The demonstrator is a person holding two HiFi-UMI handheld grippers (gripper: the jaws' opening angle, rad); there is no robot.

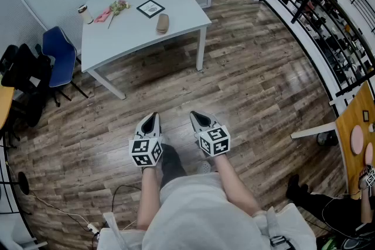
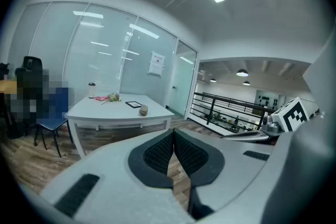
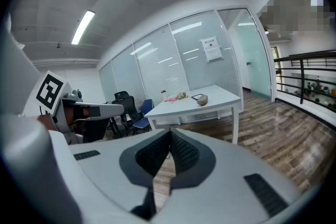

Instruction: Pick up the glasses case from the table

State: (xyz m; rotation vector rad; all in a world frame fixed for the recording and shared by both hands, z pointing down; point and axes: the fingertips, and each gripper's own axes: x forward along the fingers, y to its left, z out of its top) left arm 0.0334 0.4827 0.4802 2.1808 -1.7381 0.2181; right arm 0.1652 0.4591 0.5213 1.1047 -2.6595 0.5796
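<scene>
The tan glasses case (image 1: 162, 23) lies near the front right corner of a white table (image 1: 176, 3), far ahead of me across the wood floor. It also shows small in the left gripper view, as the case (image 2: 143, 109), and in the right gripper view, as the case (image 3: 202, 100). My left gripper (image 1: 153, 116) and right gripper (image 1: 193, 116) are held side by side low in front of my body, well short of the table. Both are shut with nothing between the jaws.
On the table also lie a black framed card (image 1: 150, 8), pink flowers (image 1: 115, 9) and a cup with a dark lid (image 1: 85, 13). A blue chair (image 1: 60, 58) and black chairs (image 1: 20, 76) stand at the left. A railing (image 1: 316, 14) runs along the right. Cables (image 1: 76, 216) lie on the floor.
</scene>
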